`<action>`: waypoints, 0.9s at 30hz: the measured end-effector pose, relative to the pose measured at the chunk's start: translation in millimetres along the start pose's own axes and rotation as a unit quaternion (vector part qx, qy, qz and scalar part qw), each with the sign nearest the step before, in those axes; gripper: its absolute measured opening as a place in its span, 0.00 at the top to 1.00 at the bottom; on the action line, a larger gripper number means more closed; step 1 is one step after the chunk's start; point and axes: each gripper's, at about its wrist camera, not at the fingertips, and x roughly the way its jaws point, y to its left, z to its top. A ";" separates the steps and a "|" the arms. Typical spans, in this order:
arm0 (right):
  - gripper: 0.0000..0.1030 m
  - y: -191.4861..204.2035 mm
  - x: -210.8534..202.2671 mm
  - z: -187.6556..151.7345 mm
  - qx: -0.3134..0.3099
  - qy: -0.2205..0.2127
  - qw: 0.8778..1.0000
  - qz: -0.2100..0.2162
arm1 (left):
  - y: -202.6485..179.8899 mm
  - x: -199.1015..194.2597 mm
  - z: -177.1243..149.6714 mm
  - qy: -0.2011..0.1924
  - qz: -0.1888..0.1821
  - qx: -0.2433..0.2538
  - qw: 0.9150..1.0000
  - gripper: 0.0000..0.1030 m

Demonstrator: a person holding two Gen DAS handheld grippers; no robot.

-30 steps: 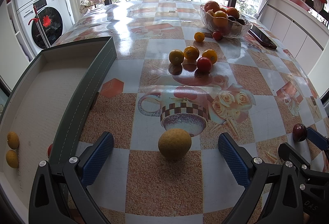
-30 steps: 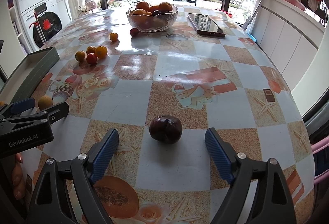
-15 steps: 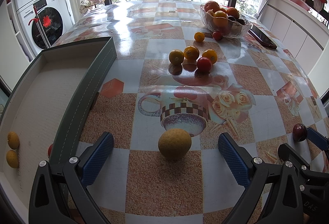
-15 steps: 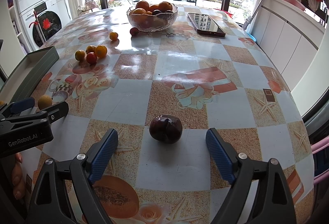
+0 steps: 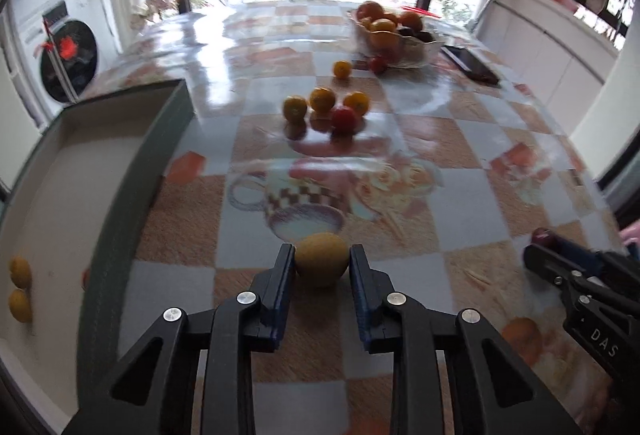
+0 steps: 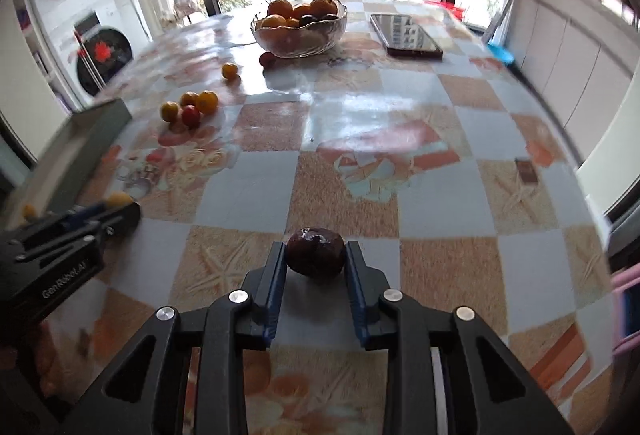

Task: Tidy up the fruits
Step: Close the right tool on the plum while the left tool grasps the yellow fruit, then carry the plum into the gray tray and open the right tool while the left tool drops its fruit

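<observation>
My left gripper is shut on a yellow-green round fruit just above the patterned table. My right gripper is shut on a dark purple plum near the table's front. The right gripper also shows at the right of the left wrist view, the left gripper at the left of the right wrist view. A green box with a white inside holds two yellow fruits at the left.
Three small oranges and a red fruit lie mid-table. One orange and a red fruit lie by a glass bowl of fruit at the back. A black phone lies beside it.
Both grippers have closed from wide open: the left onto the yellow-green fruit, the right onto the dark plum. Both views are blurred by motion.
</observation>
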 end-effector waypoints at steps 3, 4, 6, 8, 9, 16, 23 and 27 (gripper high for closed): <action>0.69 -8.6 -6.0 -6.2 0.021 0.006 1.000 0.021 | 6.1 -8.2 -5.8 0.006 -0.031 -0.017 0.999 0.72; 0.69 -10.1 -7.6 -7.5 0.024 0.009 0.999 0.020 | 7.7 -11.5 -7.0 0.005 -0.037 -0.020 0.999 0.72; 0.69 -12.3 -9.5 -7.7 0.032 0.014 0.999 0.025 | 10.9 -21.1 -8.7 -0.002 -0.039 -0.019 0.999 0.72; 0.69 -11.4 -11.6 -5.6 0.039 0.016 0.999 0.032 | 14.5 -30.8 -8.6 -0.012 -0.037 -0.017 0.999 0.72; 0.69 -9.6 -11.6 -3.6 0.040 0.017 0.998 0.034 | 17.0 -35.1 -7.5 -0.017 -0.034 -0.016 0.999 0.72; 0.69 35.6 -9.1 12.0 -0.001 0.028 0.998 0.054 | 57.0 -63.3 0.6 -0.044 -0.019 -0.035 0.998 0.72; 0.69 108.5 -1.6 34.7 -0.058 0.038 0.993 0.095 | 124.2 -76.8 -1.1 -0.065 0.041 -0.078 0.994 0.72; 0.69 159.5 9.6 44.6 -0.090 0.051 0.987 0.123 | 158.4 -72.0 -5.3 -0.056 0.055 -0.108 0.991 0.72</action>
